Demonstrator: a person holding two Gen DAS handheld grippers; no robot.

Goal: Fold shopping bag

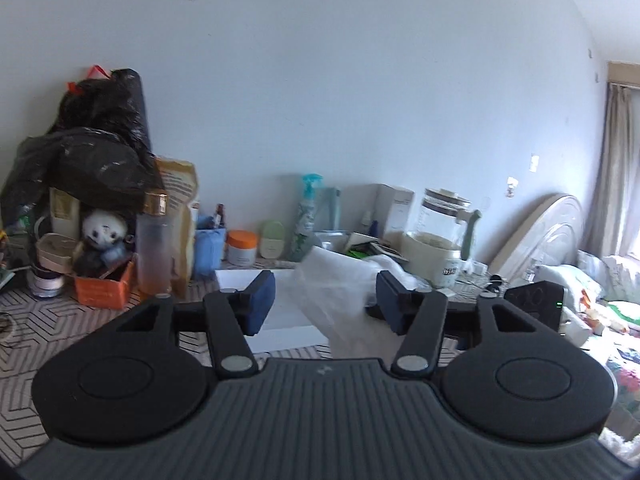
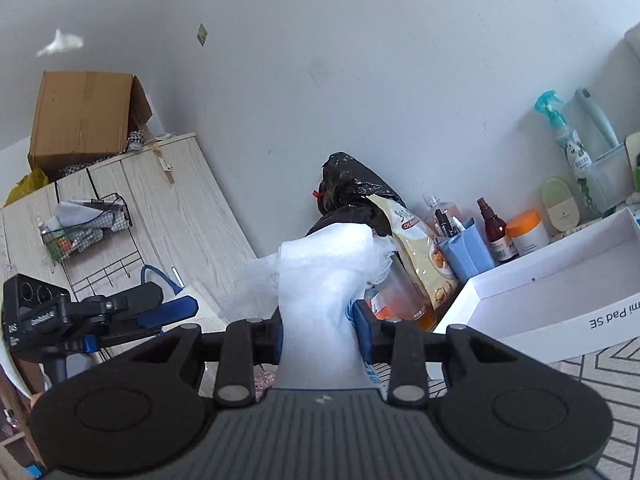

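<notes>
Right gripper (image 2: 318,330) nearest the lens: jaws clenched on the white bag (image 2: 320,272), a bunched neck of thin film pinched between the blue pads (image 2: 362,334). Above the pinch the bag rises and flares into a crumpled head. Held up off the tabletop (image 2: 608,364), likely so the film hangs free and can be straightened or gathered rather than dragging over clutter.

Left gripper (image 1: 326,300): jaws released, wide gap, nothing gripped. In the left wrist view the bag (image 1: 340,296) shows through that gap, beyond the pads; whether it touches either pad I cannot tell. The released stance suits a hand waiting to take a loose edge.

Bag lies in no flat, folded shape: it is wadded and airborne. How far the folding has got cannot be settled from this.

Surroundings crowd the work: white box (image 2: 556,280) just right of the bag, black sack (image 2: 348,188), snack pouch (image 2: 420,248) and bottles (image 2: 494,232) behind. Little bare tabletop for laying film flat.
</notes>
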